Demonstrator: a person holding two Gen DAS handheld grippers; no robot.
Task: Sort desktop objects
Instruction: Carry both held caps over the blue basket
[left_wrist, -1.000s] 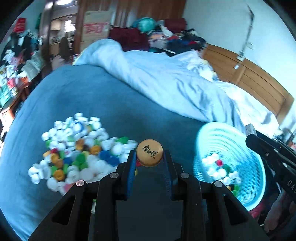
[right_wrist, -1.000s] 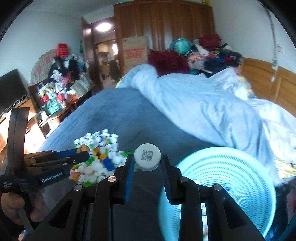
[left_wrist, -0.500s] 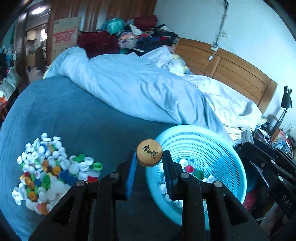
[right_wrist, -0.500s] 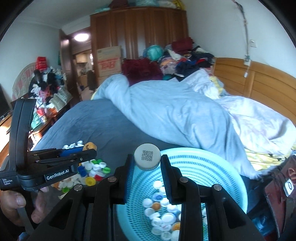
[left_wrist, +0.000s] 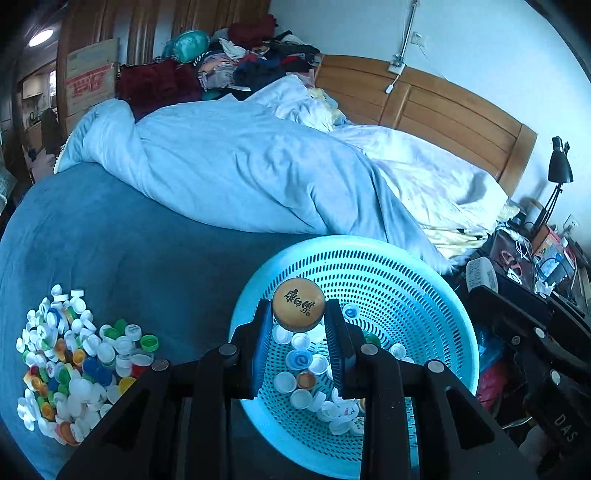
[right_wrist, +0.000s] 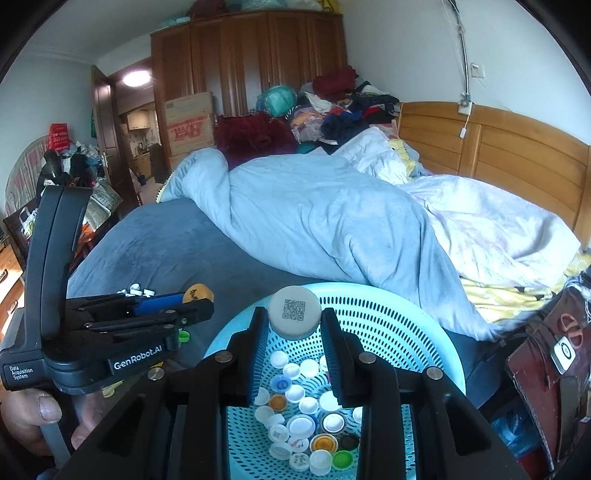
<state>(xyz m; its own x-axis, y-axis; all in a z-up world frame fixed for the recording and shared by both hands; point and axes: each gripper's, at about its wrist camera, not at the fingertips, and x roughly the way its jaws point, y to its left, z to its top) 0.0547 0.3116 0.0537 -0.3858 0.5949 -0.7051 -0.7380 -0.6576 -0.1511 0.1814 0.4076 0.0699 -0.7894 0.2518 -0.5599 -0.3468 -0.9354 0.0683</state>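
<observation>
My left gripper (left_wrist: 298, 321) has its jaws squeezed in close on an orange cap (left_wrist: 298, 309) with dark letters on top. The blue pads (left_wrist: 263, 345) press on both sides of the cap, so it is held tight. I hold it up over the blue basket (left_wrist: 417, 280), near the basket's left side. From my other camera I see the same gripper (right_wrist: 194, 301) from the side, with the orange cap (right_wrist: 197, 292) sticking out at its tip.

My right gripper (right_wrist: 294, 319) is pinched in too — its jaws hold a white cap (right_wrist: 294, 312) with a small square code printed on it. This cap hangs over the blue basket (right_wrist: 399, 325) as well, near the far rim.

Down in the basket lie lots of caps (right_wrist: 306, 424) — white ones, some orange, one green, one blue.

The rest of the loose caps (left_wrist: 70, 365) sit in a big pile on the dark blue blanket (left_wrist: 122, 240), well to the left of the basket. A few green and white ones lie at the edge of the pile, nearest the basket.

A hand (right_wrist: 33, 413) grips the handle of the left gripper at the bottom left of my right camera.
</observation>
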